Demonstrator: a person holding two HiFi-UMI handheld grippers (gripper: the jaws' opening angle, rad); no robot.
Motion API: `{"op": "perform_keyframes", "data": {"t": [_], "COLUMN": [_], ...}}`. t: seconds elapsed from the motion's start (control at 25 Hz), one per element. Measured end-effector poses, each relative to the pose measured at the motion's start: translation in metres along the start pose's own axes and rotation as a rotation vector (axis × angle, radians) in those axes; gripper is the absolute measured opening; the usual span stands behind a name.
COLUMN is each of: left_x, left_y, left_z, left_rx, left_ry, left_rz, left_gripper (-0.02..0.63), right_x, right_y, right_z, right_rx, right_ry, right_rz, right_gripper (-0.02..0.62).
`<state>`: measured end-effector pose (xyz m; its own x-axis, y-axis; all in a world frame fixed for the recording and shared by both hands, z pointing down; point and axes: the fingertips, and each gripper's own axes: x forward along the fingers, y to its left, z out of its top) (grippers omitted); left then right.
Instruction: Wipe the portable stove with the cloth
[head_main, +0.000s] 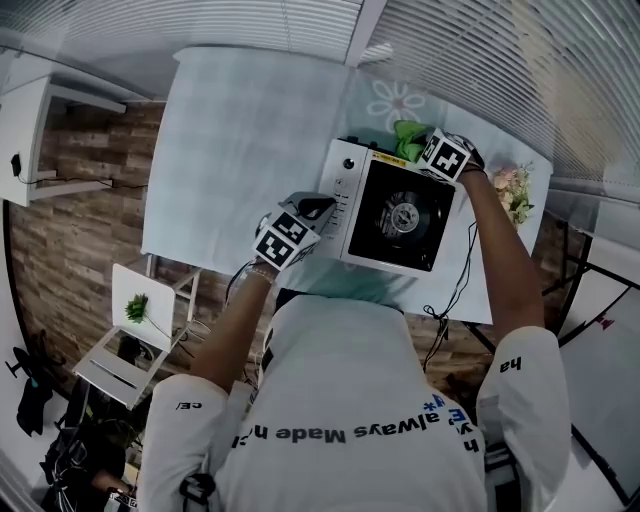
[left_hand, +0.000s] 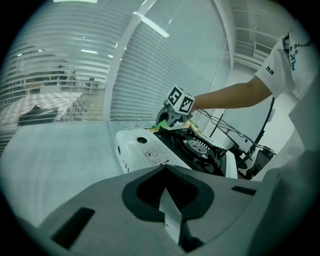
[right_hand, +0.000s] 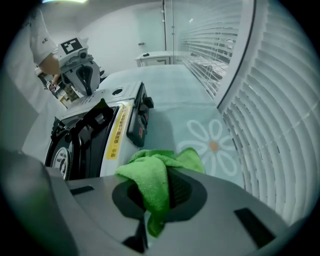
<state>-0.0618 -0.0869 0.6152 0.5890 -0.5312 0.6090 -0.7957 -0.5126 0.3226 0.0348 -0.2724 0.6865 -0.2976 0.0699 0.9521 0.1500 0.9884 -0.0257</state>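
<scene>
Window blinds (head_main: 500, 60) run along the far edge of the pale worktop (head_main: 240, 130). The portable stove (head_main: 395, 212) sits near the near edge, toward the right corner, with its long axis along that edge and its white cartridge end pointing left. Only the right gripper view shows the black control panel (right_hand: 137, 122) on the side facing the blinds. The right gripper (right_hand: 150, 205) is clamped on the green cloth (right_hand: 152, 175) at the stove's far right corner. The left gripper (left_hand: 167, 202), jaws together with nothing between them, is just beside the stove's left end.
</scene>
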Motion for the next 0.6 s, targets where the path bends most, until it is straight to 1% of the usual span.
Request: {"op": "perform_keyframes", "data": {"t": [0.2,0.32,0.4,0.44,0.52,0.6], "left_x": [0.001,0.000,-0.001,-0.002,-0.006,-0.013], "left_y": [-0.001,0.000,-0.001,-0.003,-0.010,-0.017], "left_z": [0.000,0.001,0.000,-0.001,-0.004,-0.009], "left_rx": [0.005,-0.006,-0.013,-0.010,0.004,0.008], "left_ry": [-0.005,-0.024,-0.029,-0.024,-0.019,-0.027], "left_rz": [-0.003,-0.005,-0.004,-0.006,-0.014,-0.016], "left_gripper": [0.011,0.011,0.011,0.011,0.012,0.012], "right_x": [0.004,0.004,-0.003,-0.009,-0.024,-0.035], "right_y": [0.002,0.000,-0.007,-0.012,-0.019,-0.017], "right_z": [0.031,0.034,0.038,0.044,0.069,0.103], "right_rx": [0.026,0.016,0.018,0.020,0.014,-0.019], "right_ry": [-0.057,-0.037,-0.041,-0.060,-0.128,-0.192], "right_rz": [0.001,-0.020,-0.065,-0.100,-0.164,-0.198], "right_gripper": [0.026,0.026,0.026,0.026,0.026,0.026]}}
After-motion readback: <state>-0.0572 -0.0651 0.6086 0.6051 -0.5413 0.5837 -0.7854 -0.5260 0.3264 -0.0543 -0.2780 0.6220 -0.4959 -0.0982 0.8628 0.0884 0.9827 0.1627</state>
